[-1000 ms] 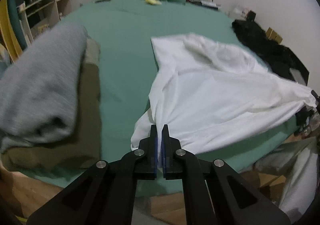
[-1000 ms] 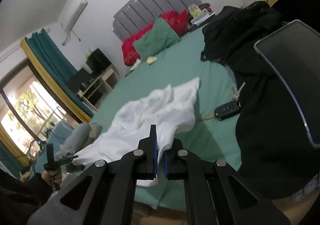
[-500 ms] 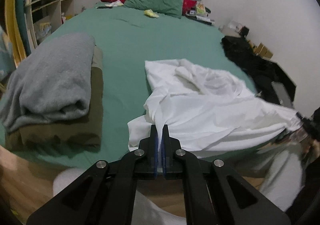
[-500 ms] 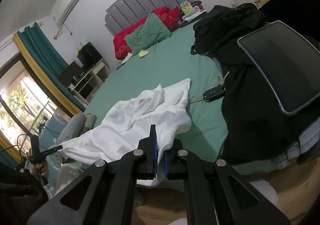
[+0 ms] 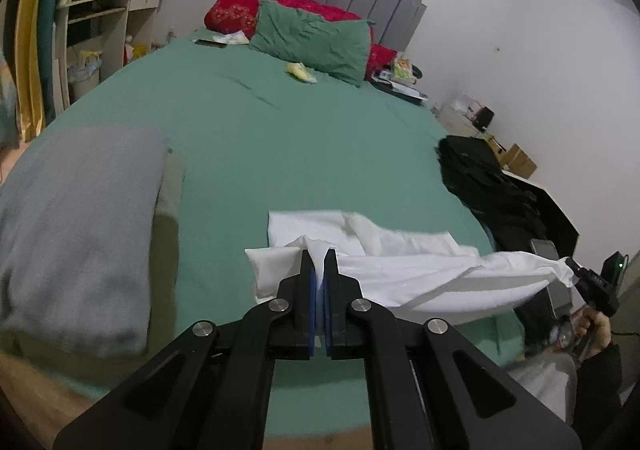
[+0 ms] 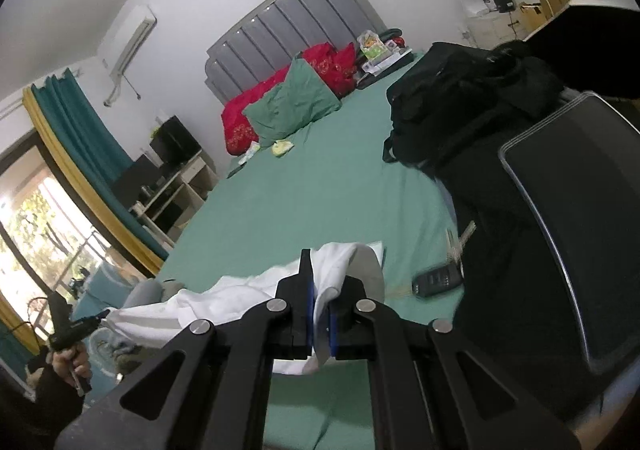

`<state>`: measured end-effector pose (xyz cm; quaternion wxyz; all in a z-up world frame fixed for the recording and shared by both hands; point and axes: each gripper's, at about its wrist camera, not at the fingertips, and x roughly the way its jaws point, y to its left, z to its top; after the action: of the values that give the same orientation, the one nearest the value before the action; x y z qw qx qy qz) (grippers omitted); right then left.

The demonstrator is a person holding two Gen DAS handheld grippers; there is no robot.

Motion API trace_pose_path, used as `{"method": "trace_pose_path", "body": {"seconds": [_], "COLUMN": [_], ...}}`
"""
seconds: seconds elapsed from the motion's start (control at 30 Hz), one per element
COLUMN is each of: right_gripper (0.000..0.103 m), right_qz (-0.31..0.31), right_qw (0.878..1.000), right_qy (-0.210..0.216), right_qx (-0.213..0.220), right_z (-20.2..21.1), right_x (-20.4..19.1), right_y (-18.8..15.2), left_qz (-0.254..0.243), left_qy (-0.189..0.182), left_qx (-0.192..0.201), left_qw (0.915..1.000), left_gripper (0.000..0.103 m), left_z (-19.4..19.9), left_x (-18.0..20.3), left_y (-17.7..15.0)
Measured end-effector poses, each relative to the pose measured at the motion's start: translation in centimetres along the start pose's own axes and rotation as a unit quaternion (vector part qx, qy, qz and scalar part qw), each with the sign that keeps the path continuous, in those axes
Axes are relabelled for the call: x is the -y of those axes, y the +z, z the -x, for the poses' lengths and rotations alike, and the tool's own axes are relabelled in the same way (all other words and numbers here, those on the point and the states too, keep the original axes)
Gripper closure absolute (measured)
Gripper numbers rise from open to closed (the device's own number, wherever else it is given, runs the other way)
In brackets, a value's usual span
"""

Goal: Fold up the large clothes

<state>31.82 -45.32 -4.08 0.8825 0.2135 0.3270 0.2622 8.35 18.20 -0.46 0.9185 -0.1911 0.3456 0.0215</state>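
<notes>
White shirt: a big, soft white cloth garment [image 5: 400,266] hangs stretched between the two tongs above the near end of the bed; its far part lies on the sheet at about 12 o'clock from the left tongs.
Left tongs: the left gripper [image 5: 319,264] is pinched tight on one bunched corner of the white cloth.
Right tongs: the right gripper [image 6: 320,282] is pinched tight on another corner; the cloth spills out between its jaws.
Done so far: I think the fold is only starting. The cloth is held up and pulled wide, but it looks wrinkled and no neat fold shows.
Left to do: lay it flat, bring the sides over, fold it small, then maybe put it by the pile.
Bed: a wide bed with a green sheet [image 5: 280,137] gives lots of room in the middle.
Pile: a folded grey cloth on an olive one [image 5: 80,226] sits at 9 o'clock in the left view, near the white cloth but apart.
Black heap: dark clothes and a bag [image 6: 472,105] lie at 2 o'clock in the right view, with a flat dark tablet [image 6: 580,217] at 3 o'clock.
Car key: a small black key fob [image 6: 436,280] rests on the sheet just beside the white cloth; it could get caught under the cloth.
Pillows: a green pillow [image 5: 312,41] and a red pillow [image 5: 236,9] lie far off at 12 o'clock.
</notes>
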Motion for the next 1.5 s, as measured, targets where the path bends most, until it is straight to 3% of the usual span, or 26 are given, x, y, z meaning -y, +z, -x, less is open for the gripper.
{"method": "trace_pose_path", "body": {"seconds": [0.3,0.53,0.6,0.67,0.7,0.83,0.9,1.0,1.07,1.13,1.2,1.27,1.33,1.5], "right_gripper": [0.097,0.092,0.075,0.03,0.024,0.024,0.022,0.022,0.022,0.022,0.022,0.022,0.022,0.022], "right_qz": [-0.018,-0.046,-0.044,-0.024,-0.014,0.044,0.079,0.117,0.173,0.253,0.338,0.375,0.388,0.385], "right_qw": [0.999,0.995,0.992,0.989,0.987,0.985,0.986,0.989,0.979,0.953,0.92,0.9,0.892,0.892], "right_qy": [-0.011,-0.042,-0.079,-0.122,-0.139,-0.164,-0.146,-0.067,-0.023,-0.011,-0.025,-0.057,-0.08,-0.095], "right_qx": [-0.045,-0.076,-0.089,-0.085,-0.076,-0.036,-0.02,-0.055,-0.109,-0.167,-0.197,-0.215,-0.218,-0.216], "right_z": [-11.8,-20.7,-22.4,-23.0,-22.8,-20.0,-19.0,-19.4,-20.3,-21.5,-22.4,-23.5,-24.5,-26.7], "right_x": [3.3,6.4,7.0,7.1,6.9,4.6,3.0,0.5,-2.1,-4.7,-6.6,-7.3,-7.6,-8.5], "right_y": [4.9,5.7,5.7,5.9,6.0,6.1,5.6,4.0,1.7,-1.5,-4.8,-6.8,-7.5,-6.3], "left_qz": [0.055,0.108,0.109,0.109,0.111,0.081,0.035,-0.056,-0.133,-0.183,-0.228,-0.244,-0.243,-0.245], "left_qy": [0.027,0.065,0.079,0.091,0.091,0.11,0.089,0.041,0.03,0.014,0.025,0.051,0.064,0.097], "left_qx": [-0.027,-0.062,-0.072,-0.063,-0.052,-0.012,-0.002,-0.065,-0.115,-0.136,-0.155,-0.158,-0.175,-0.181], "left_qw": [0.9978,0.9901,0.9882,0.9879,0.9882,0.9905,0.9954,0.9955,0.984,0.9737,0.961,0.9555,0.9522,0.9474], "left_gripper": [0.099,0.098,0.087,0.043,0.034,0.033,0.033,0.033,0.033,0.033,0.033,0.033,0.033,0.033], "left_z": [-11.4,-20.1,-21.7,-21.7,-21.3,-18.2,-16.8,-17.7,-18.7,-19.3,-20.7,-21.9,-23.3,-25.0], "left_x": [-2.5,-5.8,-6.2,-6.3,-6.3,-4.8,-2.3,2.1,5.9,8.4,10.5,11.2,11.4,11.0], "left_y": [4.4,5.8,5.9,5.9,5.8,5.5,5.0,3.7,1.5,0.0,-1.3,-1.8,-2.0,-1.2]}}
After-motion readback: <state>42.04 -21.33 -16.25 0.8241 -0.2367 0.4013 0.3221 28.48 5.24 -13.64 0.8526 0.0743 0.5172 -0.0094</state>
